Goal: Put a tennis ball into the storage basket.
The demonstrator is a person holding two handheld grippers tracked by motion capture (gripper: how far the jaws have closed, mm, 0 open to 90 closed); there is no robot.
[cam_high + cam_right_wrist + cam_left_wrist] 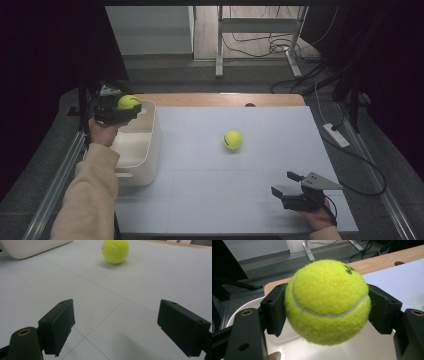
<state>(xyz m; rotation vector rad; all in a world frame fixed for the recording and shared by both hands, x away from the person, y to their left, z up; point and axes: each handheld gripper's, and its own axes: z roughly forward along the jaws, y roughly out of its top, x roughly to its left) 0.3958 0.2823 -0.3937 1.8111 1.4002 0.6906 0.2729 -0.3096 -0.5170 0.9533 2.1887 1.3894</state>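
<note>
The left gripper (131, 106) has its jaws clamped on a tennis ball (128, 102) above the white bin (148, 145) — the right gripper (287, 183) rests with jaws apart, empty, near a second tennis ball (233, 139).

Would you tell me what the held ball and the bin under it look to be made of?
Tennis ball: fuzzy yellow felt with a pale seam, likely over rubber. White bin: smooth, matte, rounded walls, probably moulded plastic.

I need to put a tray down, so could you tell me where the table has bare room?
The table is bare between the white bin and right gripper, and beyond the loose tennis ball. The left gripper crowds the bin.
</note>
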